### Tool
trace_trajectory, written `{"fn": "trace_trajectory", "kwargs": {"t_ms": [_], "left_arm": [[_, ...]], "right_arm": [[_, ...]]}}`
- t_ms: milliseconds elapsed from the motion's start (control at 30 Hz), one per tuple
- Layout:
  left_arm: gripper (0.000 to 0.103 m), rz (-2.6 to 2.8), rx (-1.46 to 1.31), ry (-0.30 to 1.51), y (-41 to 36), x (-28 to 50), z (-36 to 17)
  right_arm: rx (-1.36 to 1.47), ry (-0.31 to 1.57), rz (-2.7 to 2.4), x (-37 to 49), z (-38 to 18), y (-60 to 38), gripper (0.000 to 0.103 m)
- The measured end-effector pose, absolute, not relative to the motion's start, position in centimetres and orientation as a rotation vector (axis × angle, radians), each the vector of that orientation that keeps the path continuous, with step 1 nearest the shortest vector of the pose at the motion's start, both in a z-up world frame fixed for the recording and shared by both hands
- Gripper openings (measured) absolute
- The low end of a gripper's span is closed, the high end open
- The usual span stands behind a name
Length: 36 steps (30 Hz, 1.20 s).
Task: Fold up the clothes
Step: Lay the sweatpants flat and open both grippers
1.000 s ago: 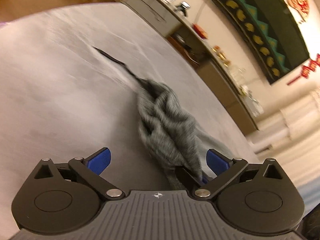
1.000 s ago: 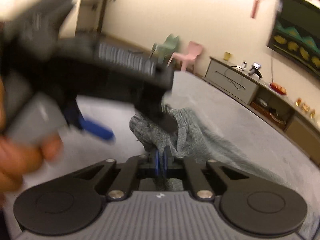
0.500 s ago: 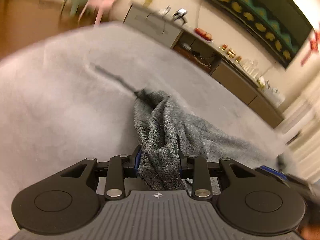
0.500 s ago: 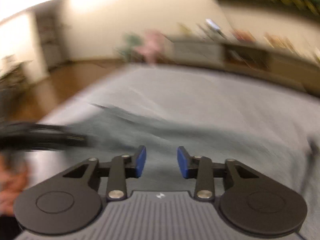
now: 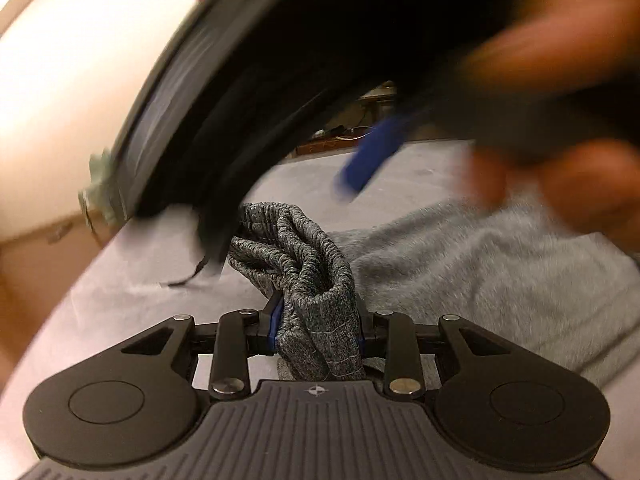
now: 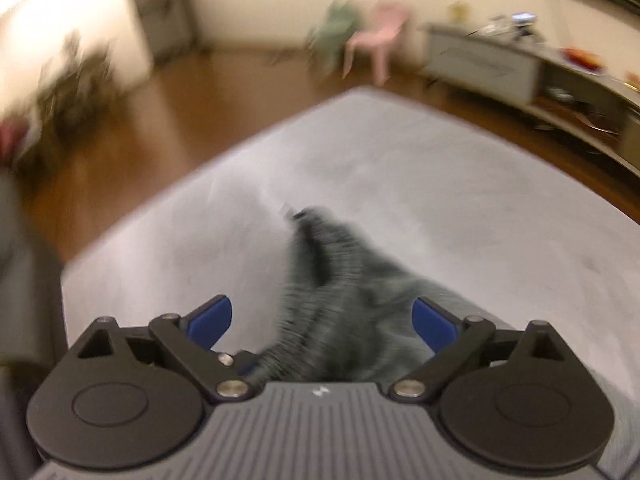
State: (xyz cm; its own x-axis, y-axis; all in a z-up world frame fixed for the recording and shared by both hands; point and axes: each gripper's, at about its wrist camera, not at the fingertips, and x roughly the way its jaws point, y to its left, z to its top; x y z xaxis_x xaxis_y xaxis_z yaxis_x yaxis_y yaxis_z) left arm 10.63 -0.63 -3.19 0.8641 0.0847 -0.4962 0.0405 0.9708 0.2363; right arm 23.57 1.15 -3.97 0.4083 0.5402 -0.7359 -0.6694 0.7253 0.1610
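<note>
L gripper (image 5: pixel 318 330) clamped on bunched elastic waistband of grey knit garment (image 5: pixel 308 276), rest spread over pale grey bed cover (image 6: pixel 460 184); R gripper (image 6: pixel 322 322) fingers wide, garment btwn them, ungripped.

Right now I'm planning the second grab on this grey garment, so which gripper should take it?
Right. The right gripper is open with the grey garment between its fingers; the left gripper is already shut on the bunched waistband.
</note>
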Motion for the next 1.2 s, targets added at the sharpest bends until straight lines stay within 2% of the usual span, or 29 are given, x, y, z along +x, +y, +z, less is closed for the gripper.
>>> {"fn": "trace_trajectory", "kwargs": {"t_ms": [33, 67, 167, 333, 500, 567, 633, 767, 833, 900, 933, 1000, 1067, 1200], "left_arm": [[0.034, 0.022, 0.260, 0.526, -0.9, 10.4, -3.3], [0.034, 0.017, 0.265, 0.518, -1.0, 10.1, -3.2], [0.035, -0.025, 0.237, 0.461, -1.3, 8.9, -2.3], [0.040, -0.288, 0.129, 0.375, -3.9, 6.2, -0.3], [0.040, -0.383, 0.117, 0.424, -5.4, 6.3, -1.1], [0.040, -0.387, 0.117, 0.442, -5.6, 6.5, -1.4], [0.040, -0.391, 0.116, 0.461, -5.8, 6.8, -1.7], [0.040, -0.398, 0.116, 0.499, -6.1, 7.3, -2.3], [0.040, -0.402, 0.115, 0.518, -6.2, 7.6, -2.6], [0.040, -0.404, 0.114, 0.531, -6.3, 7.7, -2.9], [0.040, -0.404, 0.113, 0.530, -6.3, 7.7, -2.9], [0.040, -0.403, 0.110, 0.527, -6.1, 7.6, -2.8], [0.040, -0.402, 0.108, 0.525, -6.0, 7.5, -2.8], [0.045, -0.406, 0.081, 0.537, -5.7, 8.1, -2.8]], "right_arm": [[-0.195, 0.872, 0.773, 23.7, -4.2, 1.7, 0.062], [-0.221, 0.885, 0.779, 23.8, -4.4, 2.3, 0.026], [-0.270, 0.912, 0.793, 23.9, -4.8, 3.1, 0.023], [0.066, 0.869, 0.694, 23.0, -3.1, -10.7, 0.023], [0.271, 1.022, 0.453, 26.1, -9.1, -22.5, 0.024], [0.349, 1.034, 0.446, 25.9, -10.7, -24.7, 0.038], [0.422, 1.012, 0.451, 25.3, -10.9, -25.7, 0.045], [0.470, 0.959, 0.509, 23.5, -10.1, -25.2, 0.067], [0.448, 0.966, 0.542, 23.0, -10.0, -24.3, 0.070], [0.358, 0.989, 0.536, 22.6, -10.5, -23.2, 0.058], [0.304, 0.983, 0.531, 22.3, -10.5, -22.4, 0.045], [0.258, 0.953, 0.525, 21.7, -10.0, -21.8, 0.035], [0.245, 0.906, 0.510, 21.2, -8.7, -22.0, 0.019], [0.273, 0.866, 0.463, 20.0, -7.0, -23.1, 0.019]]}}
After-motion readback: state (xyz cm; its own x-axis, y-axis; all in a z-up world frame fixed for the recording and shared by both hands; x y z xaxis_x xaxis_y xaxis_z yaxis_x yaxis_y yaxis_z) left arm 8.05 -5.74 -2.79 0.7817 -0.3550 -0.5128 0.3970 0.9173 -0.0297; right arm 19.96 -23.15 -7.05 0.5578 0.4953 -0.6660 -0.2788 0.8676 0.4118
